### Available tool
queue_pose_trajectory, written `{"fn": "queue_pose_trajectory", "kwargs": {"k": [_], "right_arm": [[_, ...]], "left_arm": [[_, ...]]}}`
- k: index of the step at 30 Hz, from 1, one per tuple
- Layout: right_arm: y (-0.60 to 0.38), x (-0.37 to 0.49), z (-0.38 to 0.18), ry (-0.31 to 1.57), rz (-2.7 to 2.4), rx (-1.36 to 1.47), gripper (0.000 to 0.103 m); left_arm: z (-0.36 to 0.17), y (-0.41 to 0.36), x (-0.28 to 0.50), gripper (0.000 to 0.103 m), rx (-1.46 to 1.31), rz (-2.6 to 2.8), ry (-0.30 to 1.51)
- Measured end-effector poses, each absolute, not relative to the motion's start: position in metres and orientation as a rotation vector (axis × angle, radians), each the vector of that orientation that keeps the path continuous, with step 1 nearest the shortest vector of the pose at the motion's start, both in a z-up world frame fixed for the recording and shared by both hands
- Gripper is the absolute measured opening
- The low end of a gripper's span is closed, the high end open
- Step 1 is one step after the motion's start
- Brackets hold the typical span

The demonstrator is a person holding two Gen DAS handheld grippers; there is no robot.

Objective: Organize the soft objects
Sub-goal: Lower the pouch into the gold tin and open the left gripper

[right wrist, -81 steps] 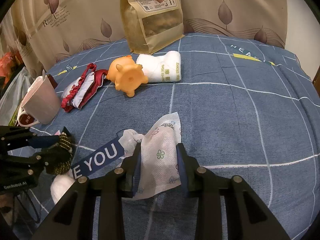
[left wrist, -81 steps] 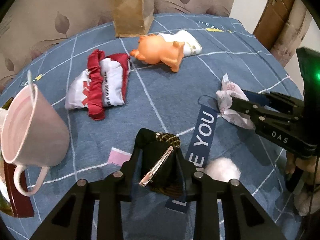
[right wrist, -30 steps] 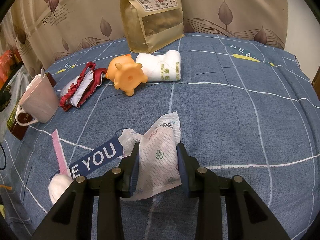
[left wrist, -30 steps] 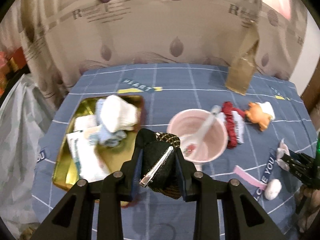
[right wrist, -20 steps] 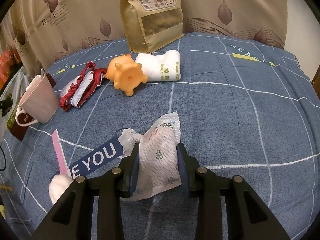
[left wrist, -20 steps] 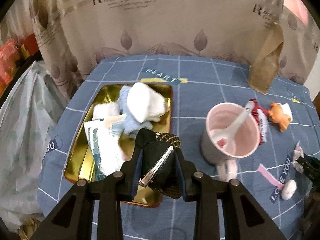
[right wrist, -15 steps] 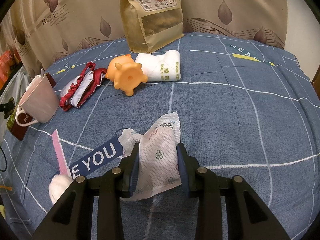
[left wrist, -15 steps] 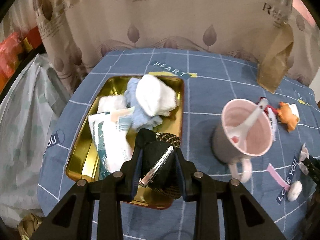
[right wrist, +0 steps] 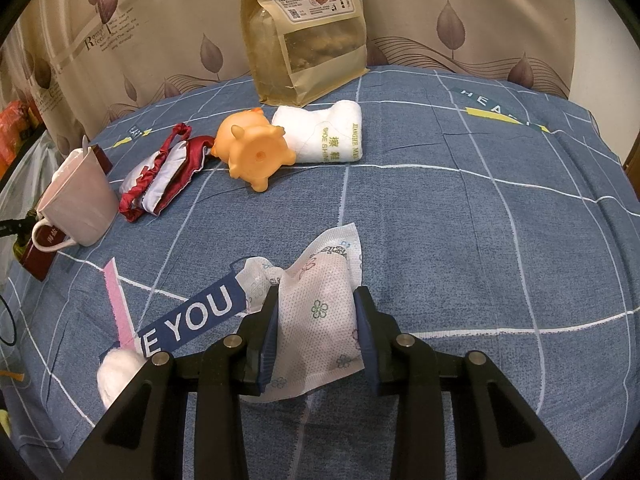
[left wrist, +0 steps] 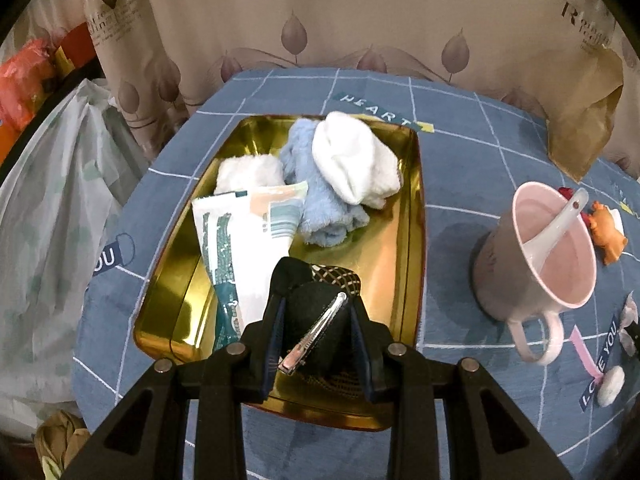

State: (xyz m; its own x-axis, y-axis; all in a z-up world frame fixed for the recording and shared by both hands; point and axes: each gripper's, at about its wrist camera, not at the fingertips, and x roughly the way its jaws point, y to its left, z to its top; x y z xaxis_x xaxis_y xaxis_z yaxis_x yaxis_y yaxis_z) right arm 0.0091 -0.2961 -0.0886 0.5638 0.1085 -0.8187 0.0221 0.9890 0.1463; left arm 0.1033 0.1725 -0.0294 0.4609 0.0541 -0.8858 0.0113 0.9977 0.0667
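Note:
My left gripper [left wrist: 318,320] is shut on a black hair bow with a metal clip [left wrist: 316,330] and hangs over the near end of a gold tray [left wrist: 414,216]. In the tray lie a white cloth [left wrist: 352,166], a light blue towel [left wrist: 320,208], a white roll [left wrist: 250,172] and a flat packet [left wrist: 236,240]. My right gripper [right wrist: 316,330] is shut on a white floral wipe packet [right wrist: 320,308] low over the blue tablecloth. An orange toy pig [right wrist: 252,152], a white rolled towel [right wrist: 328,136] and a red and white pouch [right wrist: 164,172] lie farther back.
A pink mug with a spoon [left wrist: 540,256] stands right of the tray. A brown snack bag [right wrist: 308,28] stands at the back by the curtain. A white cotton ball [right wrist: 114,372] lies near the front left. A plastic bag [left wrist: 44,208] hangs off the table's left edge.
The left gripper carried the hair bow from the middle of the table toward the left and lower, so the tray now fills its view. The right gripper stayed put with the packet.

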Motion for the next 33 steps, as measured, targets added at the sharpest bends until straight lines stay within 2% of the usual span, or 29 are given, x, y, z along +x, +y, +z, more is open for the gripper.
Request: {"fn": "queue_pose_trajectory", "kwargs": {"k": [11,15,17,22,33], "right_arm": [[-0.296,0.009,-0.089,0.971,0.05,0.144,0.034],[-0.296,0.009,-0.089,0.971,0.05,0.144,0.034],[-0.295,0.009,-0.089,0.971,0.049,0.143,0.034],[-0.294,0.009,-0.089,0.971,0.049,0.134,0.036],[-0.293,0.01,-0.089,0.972,0.048,0.125,0.036]], "left_arm": [[-0.037,0.165,0.121,0.034,0.084,-0.017,1.091],[-0.037,0.162,0.128,0.038,0.086,-0.044,1.086],[-0.035,0.16,0.13,0.046,0.101,-0.04,1.075],[-0.034,0.162,0.131,0.054,0.077,-0.052,1.072],[-0.021,0.177,0.111,0.054,0.036,-0.034,1.031]]}}
